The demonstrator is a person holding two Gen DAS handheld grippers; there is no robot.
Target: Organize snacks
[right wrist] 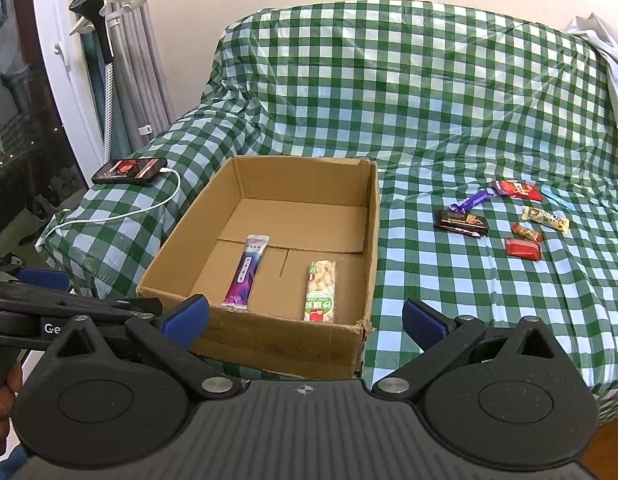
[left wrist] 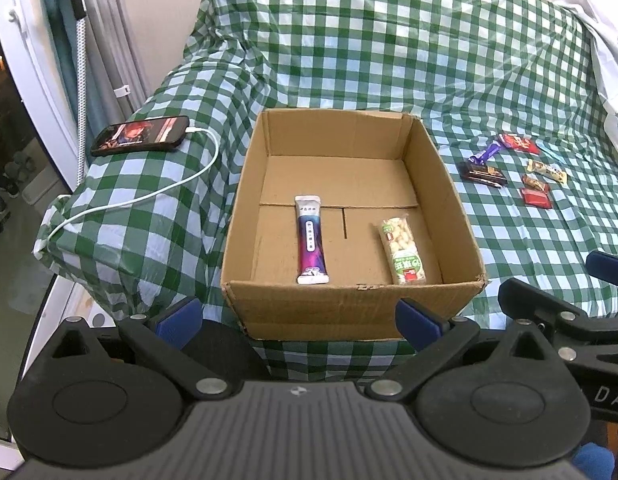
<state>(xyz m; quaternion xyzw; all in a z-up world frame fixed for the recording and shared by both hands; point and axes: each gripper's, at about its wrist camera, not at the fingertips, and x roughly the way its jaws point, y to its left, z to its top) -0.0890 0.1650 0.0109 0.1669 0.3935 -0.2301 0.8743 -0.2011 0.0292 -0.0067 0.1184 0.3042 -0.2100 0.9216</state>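
Both tongs, left tongs (left wrist: 299, 320) and right tongs (right wrist: 305, 318), gape apart, holding nothing. Just ahead, I see the cardboard box (left wrist: 437, 168) holding a purple stick pack (left wrist: 312, 240) and peanut bar (left wrist: 403, 252); several loose snacks (right wrist: 505, 216) wait farther right on the checkered bed (right wrist: 429, 100).

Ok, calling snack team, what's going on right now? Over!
Left gripper open, right gripper open, both empty. Two snack bars in the cardboard box; six loose snacks on the checked cloth, right of it. Nothing in the way.
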